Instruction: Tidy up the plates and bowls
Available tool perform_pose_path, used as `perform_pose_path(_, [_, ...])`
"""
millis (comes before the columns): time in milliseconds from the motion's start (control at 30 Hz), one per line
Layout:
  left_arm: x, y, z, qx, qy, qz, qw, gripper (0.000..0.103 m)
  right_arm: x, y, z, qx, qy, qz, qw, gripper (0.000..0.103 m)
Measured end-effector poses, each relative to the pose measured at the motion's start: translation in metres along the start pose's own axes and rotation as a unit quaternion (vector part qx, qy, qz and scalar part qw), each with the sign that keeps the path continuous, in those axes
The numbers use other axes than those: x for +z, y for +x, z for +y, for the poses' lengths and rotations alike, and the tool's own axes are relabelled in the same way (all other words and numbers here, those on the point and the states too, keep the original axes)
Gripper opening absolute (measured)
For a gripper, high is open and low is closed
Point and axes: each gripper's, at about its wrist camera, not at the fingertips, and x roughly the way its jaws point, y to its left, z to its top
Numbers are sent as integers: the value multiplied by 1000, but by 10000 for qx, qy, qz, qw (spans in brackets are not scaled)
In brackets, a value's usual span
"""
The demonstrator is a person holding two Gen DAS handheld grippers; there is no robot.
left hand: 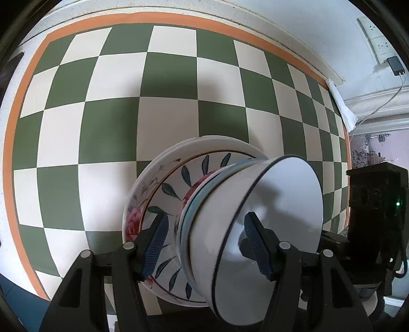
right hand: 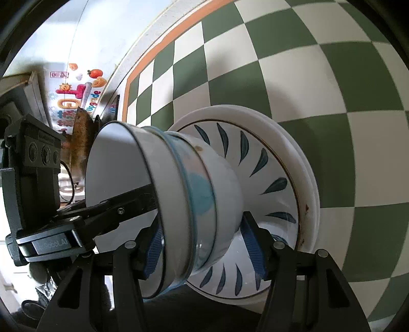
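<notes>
A stack of crockery sits on the green-and-cream checkered cloth (left hand: 107,84), dead ahead of both grippers. At the bottom, plates: a white plate with pink flowers (left hand: 133,217) on its rim, and on it a leaf-pattern plate (left hand: 176,184) with dark blue-green leaves fanning round a thin gold line. On those, nested bowls: a lower bowl (right hand: 227,178) in plain white, a blue-rimmed bowl (right hand: 194,194) above it, and on top a white bowl with a dark rim (left hand: 276,204).

The left gripper (left hand: 204,245) straddles the top bowl's wall, one blue ribbed finger outside over the leaf plate, the other inside the bowl; the jaws stand apart, and whether the pads actually press the wall I cannot tell. The right gripper (right hand: 204,245) comes in from the opposite side, its fingers spread to either side of the bowl stack (one by the upper bowls, one by the lower bowl's foot), and contact is again not clear. In the right view the left gripper's black arm reaches into the top bowl.

Beyond the left gripper the cloth lies bare out to its orange border (left hand: 179,19), with white wall (left hand: 294,23) behind. To the right of the left gripper the cloth's edge is close, with a wall socket and charger (left hand: 395,65) above it. To the left of the right gripper, colourful stickers (right hand: 76,94) on the wall.
</notes>
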Motion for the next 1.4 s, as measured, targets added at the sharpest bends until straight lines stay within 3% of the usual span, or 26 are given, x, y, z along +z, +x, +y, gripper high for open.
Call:
perform_pose_path(200, [-10,-16,-3,281,87,-315,9991,60,-8,-22,10,-169,-106,-288,9994,61])
perform_pose_path(400, [-29,-52,-11,652,362,-870,9934,60,-25,-66,38,-792,-344,-917,9920,64])
perform_pose_path(533, [-43,-77,-14,748,401,-1177,9894,60,-46,-96,65,-1350,-555,-1343,9801,81])
perform_pose_path(633, [-54,-97,-16,779,447,-1399,9861,60,-61,-114,83,-1653,-601,-1610,9712,89])
perform_pose_path(733, [-66,-116,-20,898,523,-1661,9806,76,-77,-130,98,-1900,-628,-1863,9619,94])
perform_pose_path(767, [-71,-123,-21,945,552,-1748,9785,87,-84,-136,105,-2024,-666,-1972,9569,95])
perform_pose_path(833, [-81,-137,-25,1028,576,-1952,9737,91,-96,-144,114,-2149,-717,-2099,9511,96])
perform_pose_path(1000, [-107,-165,-35,1091,571,-2331,9646,96,-130,-172,144,-2397,-1018,-2504,9325,99])
perform_pose_path(1133, [-133,-183,-45,1105,567,-2554,9588,96,-160,-197,164,-2403,-1204,-2763,9227,100])
perform_pose_path(1400, [-197,-215,-69,1266,463,-3165,9390,99,-225,-238,180,-2388,-1469,-3086,9089,101])
